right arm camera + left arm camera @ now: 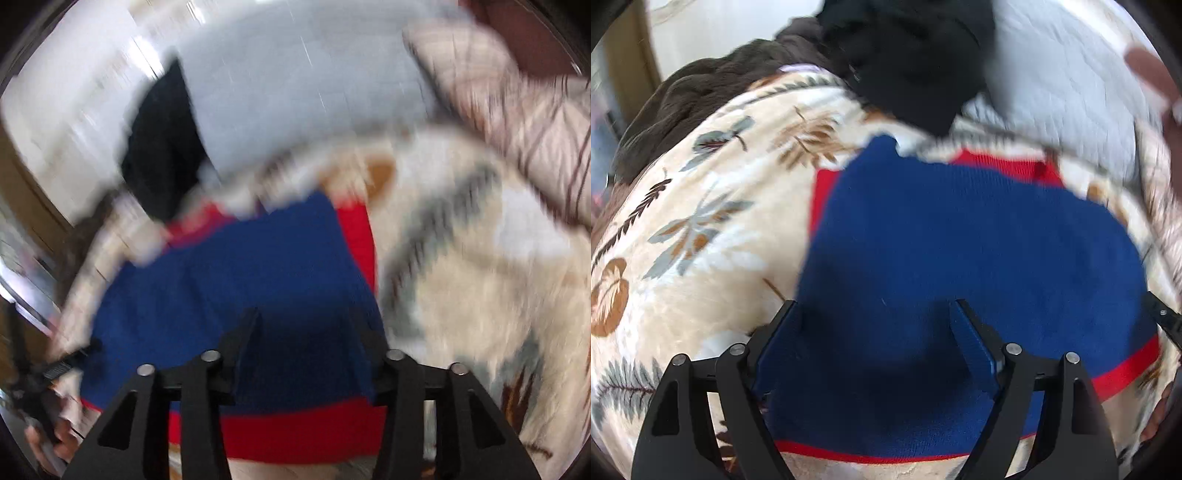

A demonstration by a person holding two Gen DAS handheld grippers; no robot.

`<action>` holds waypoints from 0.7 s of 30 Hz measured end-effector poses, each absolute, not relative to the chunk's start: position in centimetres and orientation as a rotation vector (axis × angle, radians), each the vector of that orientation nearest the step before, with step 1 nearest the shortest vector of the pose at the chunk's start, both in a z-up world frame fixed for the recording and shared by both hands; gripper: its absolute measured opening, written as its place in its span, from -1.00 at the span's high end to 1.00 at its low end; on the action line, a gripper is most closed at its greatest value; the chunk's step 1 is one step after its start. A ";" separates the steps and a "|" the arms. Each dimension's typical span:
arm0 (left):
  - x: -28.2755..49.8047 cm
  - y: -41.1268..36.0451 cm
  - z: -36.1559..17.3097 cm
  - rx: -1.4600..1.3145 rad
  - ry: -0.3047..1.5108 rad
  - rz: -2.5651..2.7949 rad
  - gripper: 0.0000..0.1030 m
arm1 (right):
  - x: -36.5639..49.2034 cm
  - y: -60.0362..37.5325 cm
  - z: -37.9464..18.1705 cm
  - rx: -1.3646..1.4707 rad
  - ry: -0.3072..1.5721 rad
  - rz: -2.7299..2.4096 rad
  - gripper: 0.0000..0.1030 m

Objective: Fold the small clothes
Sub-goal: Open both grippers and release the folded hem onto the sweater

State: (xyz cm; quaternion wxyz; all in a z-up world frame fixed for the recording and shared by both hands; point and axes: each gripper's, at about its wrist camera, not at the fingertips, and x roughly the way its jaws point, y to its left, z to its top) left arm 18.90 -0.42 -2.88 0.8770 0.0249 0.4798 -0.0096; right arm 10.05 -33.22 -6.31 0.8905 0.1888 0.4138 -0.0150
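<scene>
Both our grippers, left point(875, 317) and right point(306, 325), hover with fingers spread over the blue red-trimmed knit garment point(960, 240); folding looks partly done.

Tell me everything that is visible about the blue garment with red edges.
The blue garment looks like a soft knit, deep blue with red bands along its edges. It lies spread fairly flat on a cream leaf-patterned blanket. The open left tongs and open right tongs are just over its near part; contact is unclear.
</scene>
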 end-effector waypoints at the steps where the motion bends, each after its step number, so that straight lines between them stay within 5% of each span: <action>1: 18.9 -1.0 -3.5 0.099 0.996 -0.003 -0.63 | 9.9 -32.9 -5.8 0.368 0.838 -0.037 0.07; 6: 17.5 -2.0 -1.3 0.162 0.907 0.012 -0.63 | 8.4 -31.6 -2.7 0.346 0.693 0.058 0.02; 11: 17.2 -3.5 -2.6 0.241 0.919 0.007 -0.65 | 10.8 -28.3 -6.6 0.236 0.935 0.113 -0.01; 18: 16.9 -2.4 -1.4 0.220 0.879 0.059 -0.66 | 9.0 -30.5 -3.6 0.311 0.758 0.028 -0.03; 21: 17.4 -1.6 -1.7 0.216 0.894 0.088 -0.66 | 9.6 -32.9 -5.2 0.378 0.825 -0.054 -0.11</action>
